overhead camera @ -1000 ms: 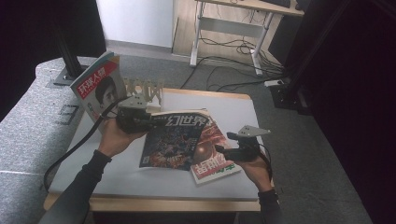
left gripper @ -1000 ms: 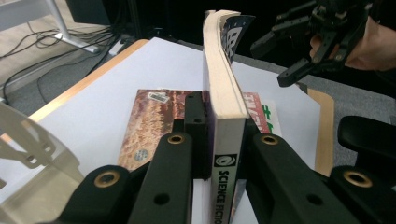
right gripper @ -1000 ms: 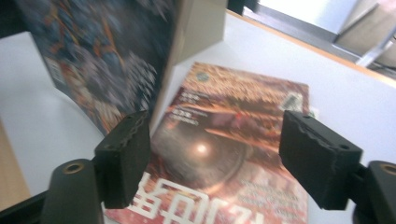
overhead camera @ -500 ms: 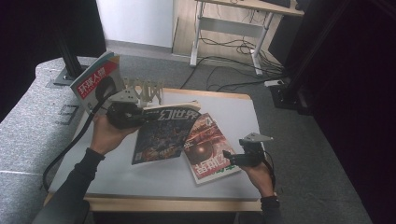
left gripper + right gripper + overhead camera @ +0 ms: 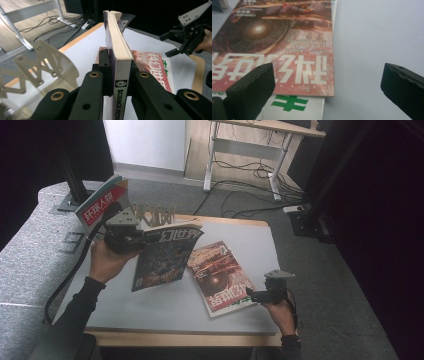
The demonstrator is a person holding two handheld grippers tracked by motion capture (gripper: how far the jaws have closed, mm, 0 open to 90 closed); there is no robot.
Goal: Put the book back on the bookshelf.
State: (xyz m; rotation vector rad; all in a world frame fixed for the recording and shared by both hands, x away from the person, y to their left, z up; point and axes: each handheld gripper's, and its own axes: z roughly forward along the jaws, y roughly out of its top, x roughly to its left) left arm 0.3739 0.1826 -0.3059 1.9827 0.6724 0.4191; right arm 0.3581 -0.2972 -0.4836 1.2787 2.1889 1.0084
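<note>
My left gripper [image 5: 141, 238] is shut on the spine of a dark science-fiction magazine [image 5: 165, 255] and holds it tilted above the table's left half. In the left gripper view the jaws of this gripper [image 5: 117, 60] clamp the magazine [image 5: 120, 72] spine-up. A red-covered magazine [image 5: 217, 275] lies flat on the white table [image 5: 250, 240]. My right gripper [image 5: 253, 296] hovers open at its near right corner. In the right gripper view this gripper [image 5: 327, 82] stands wide apart over the red magazine's edge [image 5: 277, 42], which rests on a white and green one [image 5: 292, 105].
A zigzag book rack [image 5: 155, 215] stands at the table's back left, also close in the left gripper view as the rack [image 5: 37, 65]. A magazine with a red band [image 5: 102, 202] leans at its left end. Grey padded surface [image 5: 30, 265] borders the table's left side.
The left gripper has carried the dark magazine up and to the left toward the rack, uncovering the red magazine. The right gripper has drawn back slightly toward the table's near edge.
</note>
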